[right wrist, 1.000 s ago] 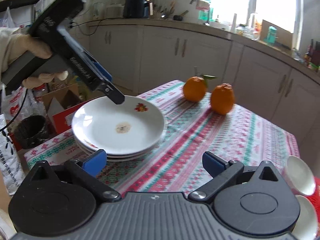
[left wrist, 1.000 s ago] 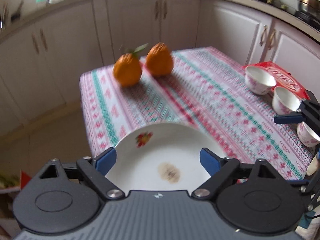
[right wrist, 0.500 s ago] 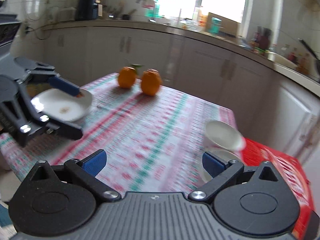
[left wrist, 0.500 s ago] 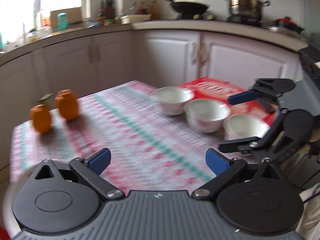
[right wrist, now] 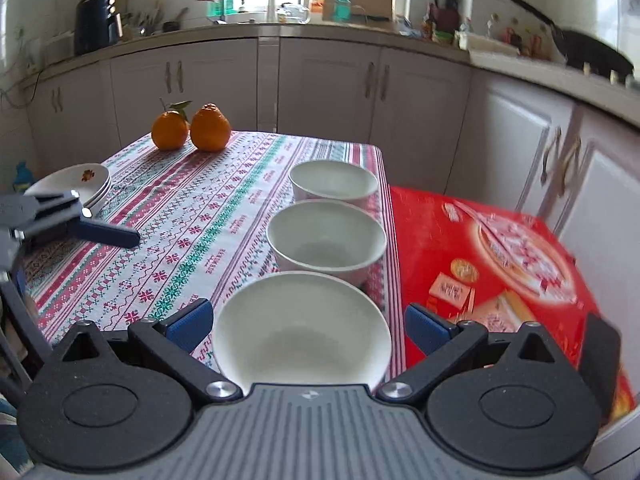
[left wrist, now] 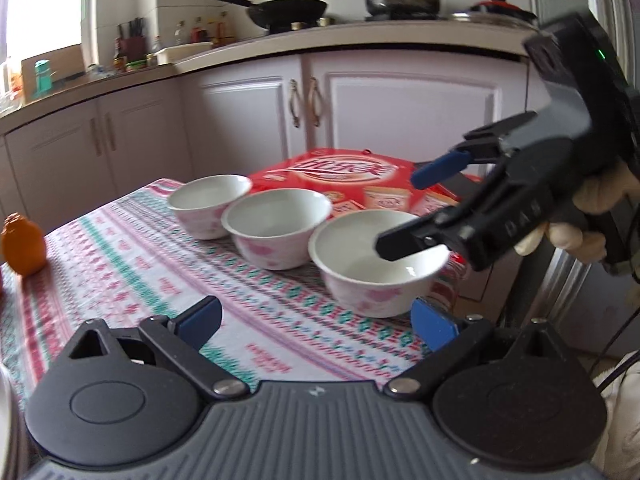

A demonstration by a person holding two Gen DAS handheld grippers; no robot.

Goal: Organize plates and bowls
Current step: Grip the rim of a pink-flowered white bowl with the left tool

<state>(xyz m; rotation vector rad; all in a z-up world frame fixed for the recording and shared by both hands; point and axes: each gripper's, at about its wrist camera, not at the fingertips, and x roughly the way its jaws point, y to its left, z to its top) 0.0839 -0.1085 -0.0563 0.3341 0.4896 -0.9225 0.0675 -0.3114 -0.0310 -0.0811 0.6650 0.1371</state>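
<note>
Three white bowls stand in a row along the edge of the table (right wrist: pixel 224 216), rims nearly touching: the near bowl (right wrist: pixel 302 330), the middle bowl (right wrist: pixel 326 238) and the far bowl (right wrist: pixel 333 180). The plates (right wrist: pixel 76 178) sit stacked at the opposite corner, well apart from them.

The right gripper (right wrist: pixel 306 324) hovers over the near bowl with its jaws apart, one finger to either side of the rim and neither pad pressing on it. The left gripper (left wrist: pixel 316 316) has just been opening and now stands wide with nothing between its fingers, pointed across the cloth at the same bowl from the side.

The bowls look like glazed ceramic: stiff, smooth, likely slick under rubber pads and apt to chip if knocked together. A pinch across the rim wall, one finger inside and one outside, seems the safer hold; spanning the whole bowl would leave little margin.

A red box (right wrist: pixel 500 248) lies just beside the bowls, past the table edge, and crowds that side of the near bowl. Two oranges (right wrist: pixel 192 128) sit at the far end, out of the way. Whether the near bowl overhangs the table edge is hard to tell, since the gripper body hides its base.
</note>
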